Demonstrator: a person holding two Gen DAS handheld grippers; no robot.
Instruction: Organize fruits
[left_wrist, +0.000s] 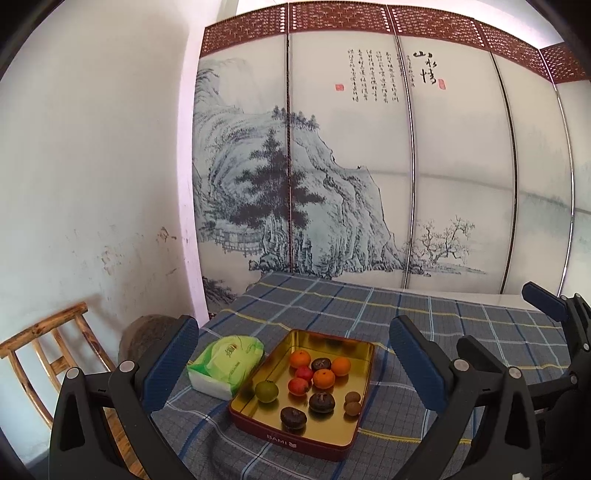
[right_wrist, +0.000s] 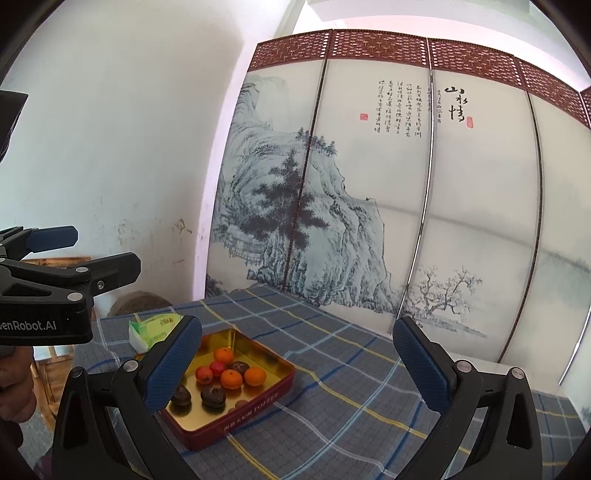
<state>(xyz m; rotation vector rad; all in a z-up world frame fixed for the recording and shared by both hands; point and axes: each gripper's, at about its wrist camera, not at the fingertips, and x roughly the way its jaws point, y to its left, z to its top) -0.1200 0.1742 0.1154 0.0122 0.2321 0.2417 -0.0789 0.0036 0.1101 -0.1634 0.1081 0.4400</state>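
A red tin with a gold inside (left_wrist: 258, 387) (right_wrist: 273, 356) rests on the checked tablecloth. It holds three oranges (left_wrist: 324, 379) (right_wrist: 231, 379), two red fruits (left_wrist: 298, 386) (right_wrist: 204, 374), a green fruit (left_wrist: 266, 391), three dark mangosteens (left_wrist: 321, 402) (right_wrist: 213, 396) and two small brown longans (left_wrist: 352, 408). My left gripper (left_wrist: 295, 363) (right_wrist: 92, 254) hovers open above and in front of the tin, holding nothing. My right gripper (right_wrist: 297, 360) (left_wrist: 517, 317) is open too, to the right of the tin and above the cloth. Its left finger hides the tin's left part in the right wrist view.
A green tissue pack (left_wrist: 225, 363) (right_wrist: 155, 328) lies left of the tin. The table (left_wrist: 424, 332) with grey-blue checked cloth stands against a painted folding screen (left_wrist: 369, 166). A wooden chair (left_wrist: 44, 339) and a round brown stump (left_wrist: 151, 336) stand at the left by the white wall.
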